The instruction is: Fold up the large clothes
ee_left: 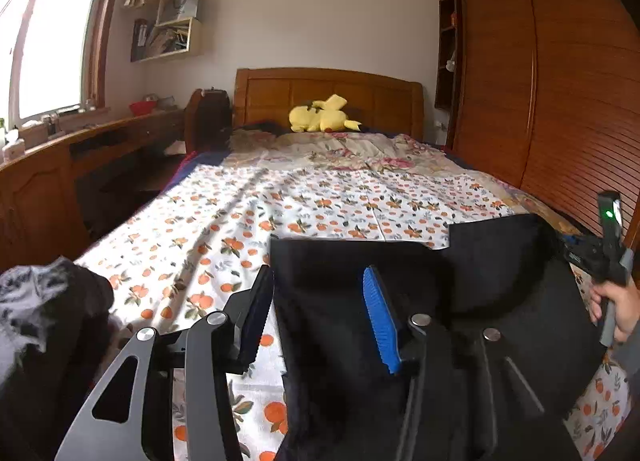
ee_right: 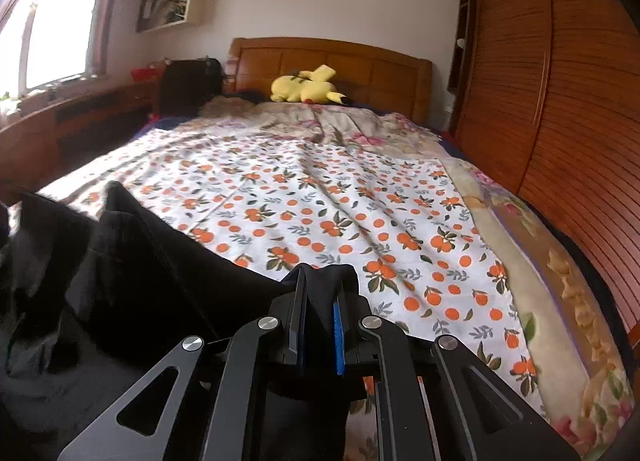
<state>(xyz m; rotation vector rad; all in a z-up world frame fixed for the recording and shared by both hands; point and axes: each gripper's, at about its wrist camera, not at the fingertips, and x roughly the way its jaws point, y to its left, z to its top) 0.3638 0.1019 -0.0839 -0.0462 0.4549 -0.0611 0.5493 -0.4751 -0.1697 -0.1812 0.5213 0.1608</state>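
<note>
A large black garment lies on the near end of the bed, over the orange-print sheet. My left gripper is open, its jaws wide apart over the garment's left edge, with the left finger above the sheet. My right gripper is shut on a fold of the black garment, which bunches up between its pads and spreads away to the left. The right gripper also shows at the far right of the left wrist view, held in a hand.
A yellow plush toy lies by the wooden headboard. A floral quilt runs along the bed's right side beside the wooden wardrobe. A desk stands left under the window. Grey-white clothing lies at near left.
</note>
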